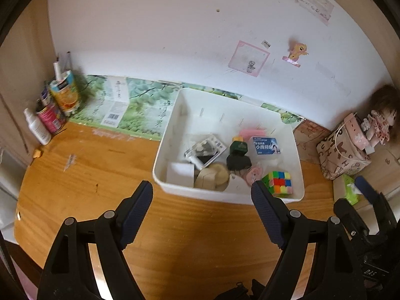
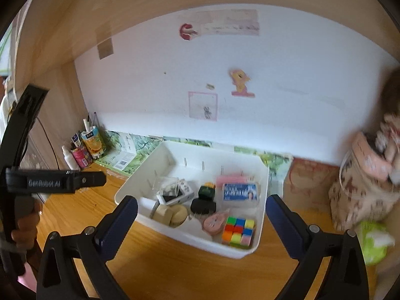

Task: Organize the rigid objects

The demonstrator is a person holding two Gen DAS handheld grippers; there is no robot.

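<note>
White plastic bin sat mid-desk holding the gathered rigid items, the colour cube in its near right corner; left gripper and right gripper hung spread and empty, seemingly finished.

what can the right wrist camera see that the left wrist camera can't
Only the right wrist view shows a hand gripping the other tool's handle. Only the left wrist view shows the orange scrap on the desk near the spray bottle. Both show the white bin, the puzzle cube, and open, empty tongs: left, right.
</note>
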